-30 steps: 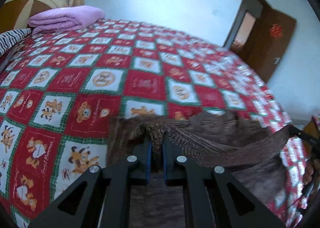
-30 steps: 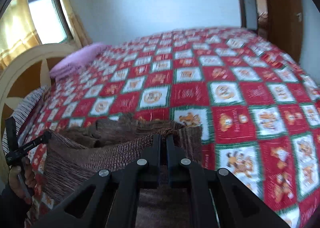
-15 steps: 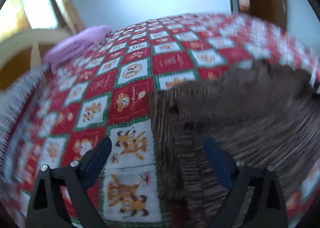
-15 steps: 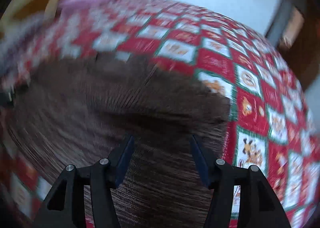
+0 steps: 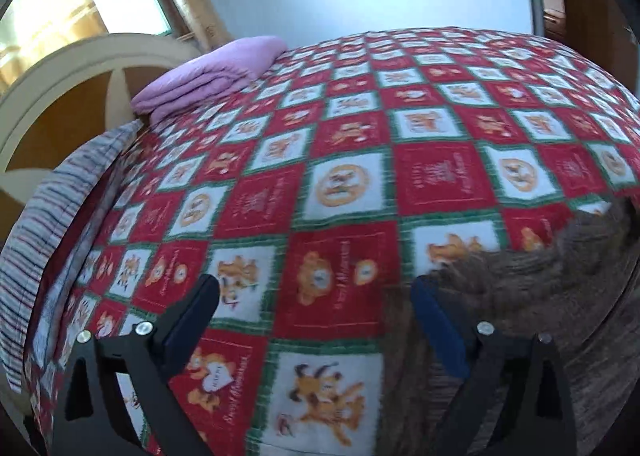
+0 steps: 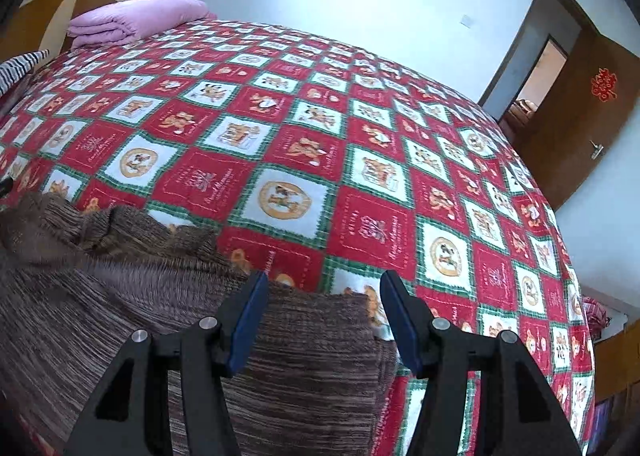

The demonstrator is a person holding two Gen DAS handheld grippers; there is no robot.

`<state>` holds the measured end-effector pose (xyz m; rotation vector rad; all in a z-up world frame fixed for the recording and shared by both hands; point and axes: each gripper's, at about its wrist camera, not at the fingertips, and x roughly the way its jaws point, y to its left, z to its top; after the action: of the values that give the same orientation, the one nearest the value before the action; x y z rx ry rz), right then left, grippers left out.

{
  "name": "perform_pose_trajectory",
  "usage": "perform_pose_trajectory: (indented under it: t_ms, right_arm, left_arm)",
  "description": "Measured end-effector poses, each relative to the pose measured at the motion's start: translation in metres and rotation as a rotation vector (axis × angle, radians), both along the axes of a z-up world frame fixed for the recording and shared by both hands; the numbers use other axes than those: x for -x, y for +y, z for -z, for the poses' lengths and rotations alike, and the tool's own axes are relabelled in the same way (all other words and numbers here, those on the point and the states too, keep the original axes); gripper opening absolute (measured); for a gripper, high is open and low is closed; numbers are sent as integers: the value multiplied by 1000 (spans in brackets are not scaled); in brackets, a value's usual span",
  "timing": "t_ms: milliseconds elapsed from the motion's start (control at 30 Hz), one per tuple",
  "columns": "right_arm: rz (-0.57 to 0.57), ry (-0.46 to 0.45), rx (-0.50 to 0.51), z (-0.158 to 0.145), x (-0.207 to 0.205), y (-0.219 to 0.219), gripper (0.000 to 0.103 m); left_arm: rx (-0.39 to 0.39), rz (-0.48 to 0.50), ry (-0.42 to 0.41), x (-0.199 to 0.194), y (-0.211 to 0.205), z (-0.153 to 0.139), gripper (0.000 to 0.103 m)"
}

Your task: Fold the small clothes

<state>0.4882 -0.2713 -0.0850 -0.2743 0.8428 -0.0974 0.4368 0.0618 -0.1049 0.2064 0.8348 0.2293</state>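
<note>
A brown knitted garment [image 6: 120, 296] lies flat on the red patchwork bedspread [image 6: 360, 175]. In the right wrist view it fills the lower left, its near right corner under my right gripper [image 6: 324, 296], which is open and empty just above it. In the left wrist view the garment [image 5: 540, 288] lies at the lower right. My left gripper [image 5: 316, 300] is open and empty, its right finger over the garment's left edge and its left finger over the bare bedspread [image 5: 340, 195].
A folded purple blanket [image 5: 208, 75] lies at the head of the bed by the cream headboard [image 5: 60, 95]. A striped pillow [image 5: 52, 223] lies along the left edge. A brown door [image 6: 580, 115] stands open at the right.
Both grippers were shut on the garment's lifted edge a second ago. They have let go and opened, the garment has dropped flat onto the bed, and both grippers have swung outward.
</note>
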Motion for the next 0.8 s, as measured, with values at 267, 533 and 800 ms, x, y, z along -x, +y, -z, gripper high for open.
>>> perform_pose_trajectory:
  t_ms: [267,533,800]
  right_arm:
    - [-10,-14,-98,15,37,-8,59]
    - [-54,-37,-171,19,89,-6,59]
    - [-85,-37,-228,24,118,1,59]
  left_arm:
    - [33,-80,2,31,22,11,99]
    - [-34,146,-27,76,-49,-1,103]
    - [-166,94,31,13,-81,24,103]
